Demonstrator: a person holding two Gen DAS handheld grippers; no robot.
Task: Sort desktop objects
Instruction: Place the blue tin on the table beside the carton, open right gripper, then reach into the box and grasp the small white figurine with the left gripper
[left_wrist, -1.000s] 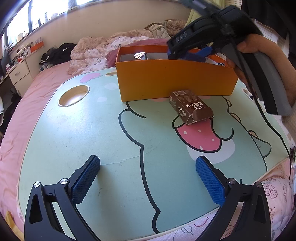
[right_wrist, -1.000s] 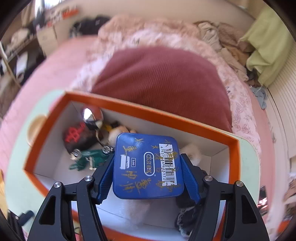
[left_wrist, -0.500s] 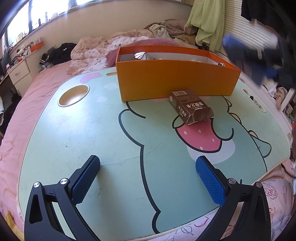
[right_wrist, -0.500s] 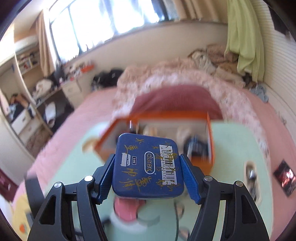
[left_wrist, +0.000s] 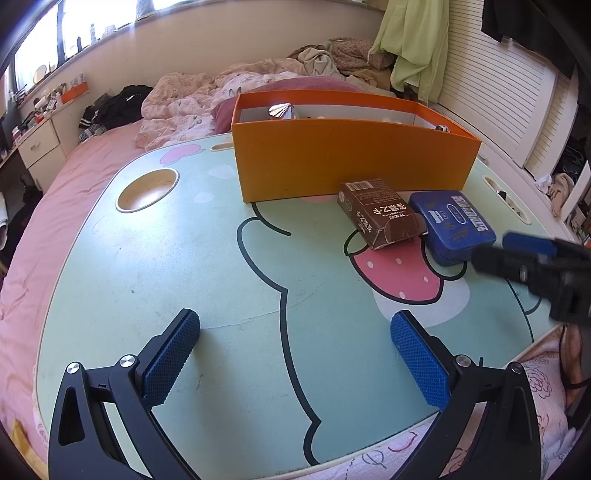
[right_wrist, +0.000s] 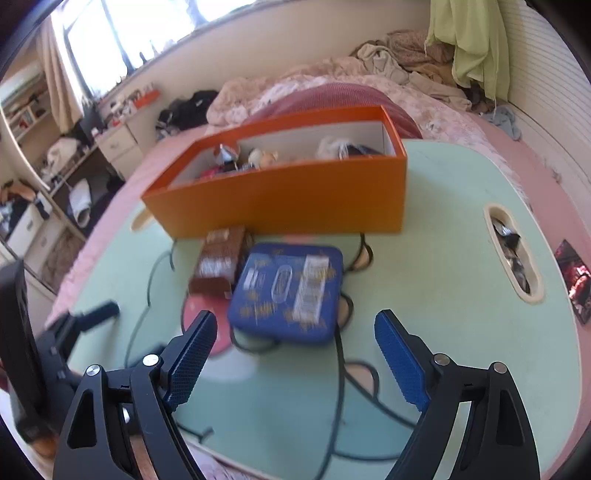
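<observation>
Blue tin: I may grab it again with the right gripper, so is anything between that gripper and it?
Nothing visible. The blue tin lies on the table just ahead of the right gripper, whose jaws are opening; the brown carton sits beside it.

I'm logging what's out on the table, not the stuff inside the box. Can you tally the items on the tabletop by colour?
Orange box: 1
Brown carton: 1
Blue tin: 1
Total: 3
</observation>
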